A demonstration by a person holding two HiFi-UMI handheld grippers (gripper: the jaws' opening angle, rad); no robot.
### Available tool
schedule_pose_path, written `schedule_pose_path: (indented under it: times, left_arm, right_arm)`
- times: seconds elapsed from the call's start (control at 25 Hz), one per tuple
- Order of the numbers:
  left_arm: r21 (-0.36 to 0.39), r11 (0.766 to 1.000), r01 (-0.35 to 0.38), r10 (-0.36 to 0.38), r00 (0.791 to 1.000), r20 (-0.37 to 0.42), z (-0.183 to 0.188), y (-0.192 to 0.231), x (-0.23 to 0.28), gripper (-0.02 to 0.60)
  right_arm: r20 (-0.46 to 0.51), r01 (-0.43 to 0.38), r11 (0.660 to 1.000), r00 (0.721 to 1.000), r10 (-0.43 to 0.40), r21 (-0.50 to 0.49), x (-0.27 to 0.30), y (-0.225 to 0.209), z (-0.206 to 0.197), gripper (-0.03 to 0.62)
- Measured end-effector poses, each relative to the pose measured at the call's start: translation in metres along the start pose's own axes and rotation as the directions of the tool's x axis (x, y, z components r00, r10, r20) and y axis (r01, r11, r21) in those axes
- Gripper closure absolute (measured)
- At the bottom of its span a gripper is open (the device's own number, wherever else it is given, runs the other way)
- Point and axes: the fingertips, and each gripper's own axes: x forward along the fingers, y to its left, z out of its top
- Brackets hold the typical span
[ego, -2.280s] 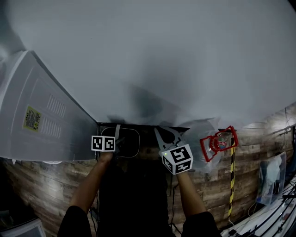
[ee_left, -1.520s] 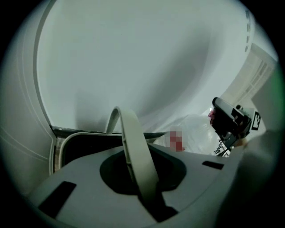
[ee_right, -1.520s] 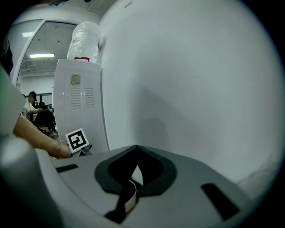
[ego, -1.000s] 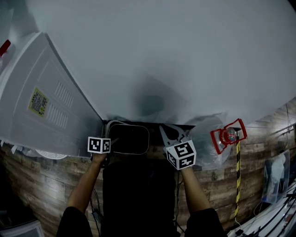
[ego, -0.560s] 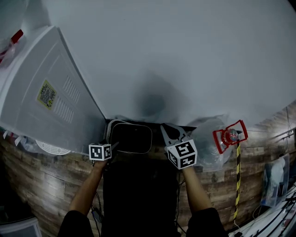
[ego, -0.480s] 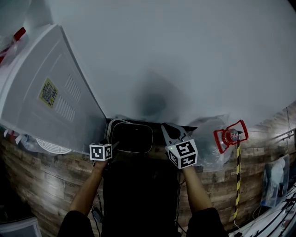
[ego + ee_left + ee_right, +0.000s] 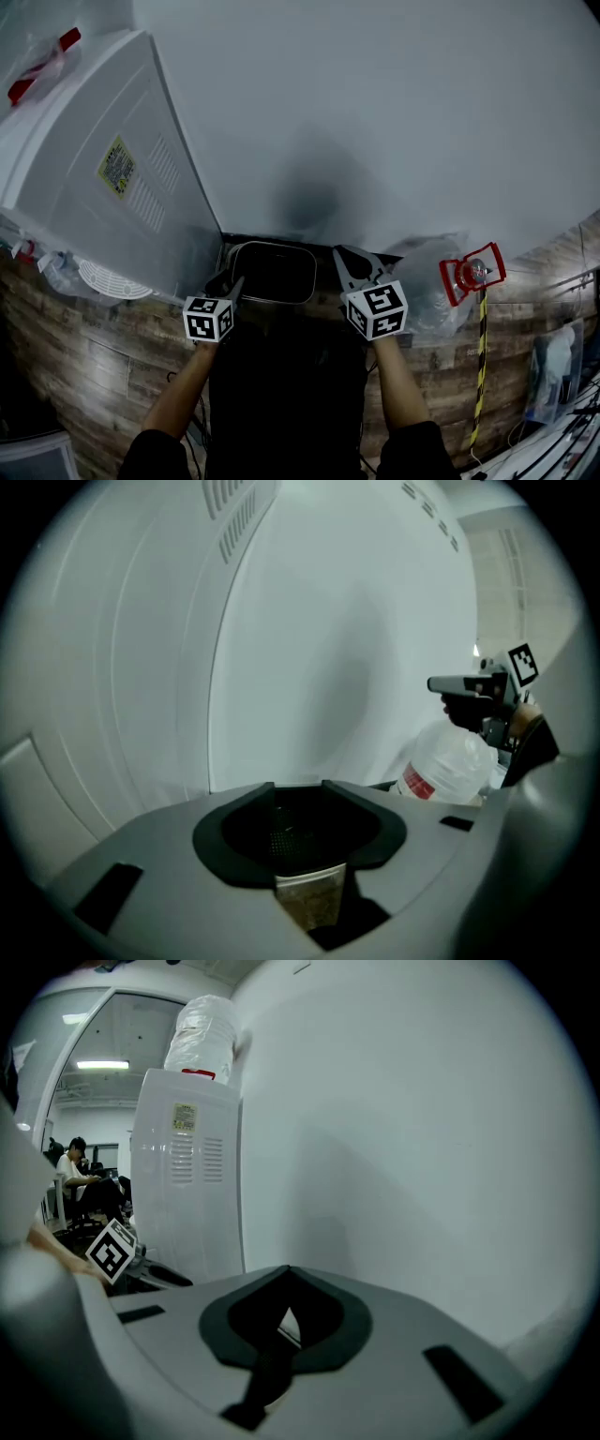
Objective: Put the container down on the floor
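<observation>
White wall (image 7: 375, 112) fills most of the view, with wooden floor (image 7: 103, 347) below it.

The left gripper (image 7: 228, 284) has its jaws closed on the left rim of the container (image 7: 272, 274). The right gripper (image 7: 345, 262) has its jaws pinched nearly together on a thin dark edge at the right rim.

So the dark container sits between the two grippers, close to the wall. I cannot tell if its bottom touches the floor.

It looks like a stiff plastic tub. It is probably light, and it looks empty. The rim is thin, so it could slip or tip. Holding both sides of the rim and keeping it flat seems best.

A big white machine (image 7: 103, 169) stands just beside it on the left. A clear bottle (image 7: 450, 761) is near on the right.
</observation>
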Motion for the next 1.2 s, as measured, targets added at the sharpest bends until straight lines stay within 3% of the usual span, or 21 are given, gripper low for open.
schedule_pose_path:
  times: [0.08,0.12,0.32,0.76,0.92,1.2]
  left_arm:
    - [0.01,1.0,0.011,-0.011,0.999,0.038,0.009,-0.003,-0.004,0.533]
    - [0.026,1.0,0.017,-0.018,0.999,0.048,0.011,-0.006,-0.006,0.568]
    - [0.072,0.997,0.02,-0.025,0.997,0.076,0.022,-0.014,-0.004,0.568]
    - [0.048,0.999,0.008,-0.014,0.991,0.13,0.056,-0.021,0.0,0.568]
    - [0.011,1.0,0.009,-0.01,0.994,0.111,0.077,-0.035,-0.018,0.568]
    - [0.021,1.0,0.014,-0.015,0.999,0.051,0.135,-0.063,-0.071,0.568]
  right_arm:
    - [0.005,0.012,1.0,1.0,-0.012,0.01,-0.003,-0.001,0.002,0.583]
    - [0.006,0.023,1.0,1.0,-0.023,0.013,-0.004,-0.003,0.002,0.583]
    - [0.006,0.038,0.999,0.999,-0.038,0.011,-0.006,-0.005,0.001,0.583]
    - [0.012,0.041,0.997,0.999,-0.042,0.063,-0.007,-0.017,0.01,0.583]
    - [-0.026,0.027,0.997,0.999,-0.025,0.071,-0.01,-0.018,0.032,0.583]
    - [-0.075,0.007,0.996,0.997,0.0,0.092,-0.032,0.006,0.107,0.583]
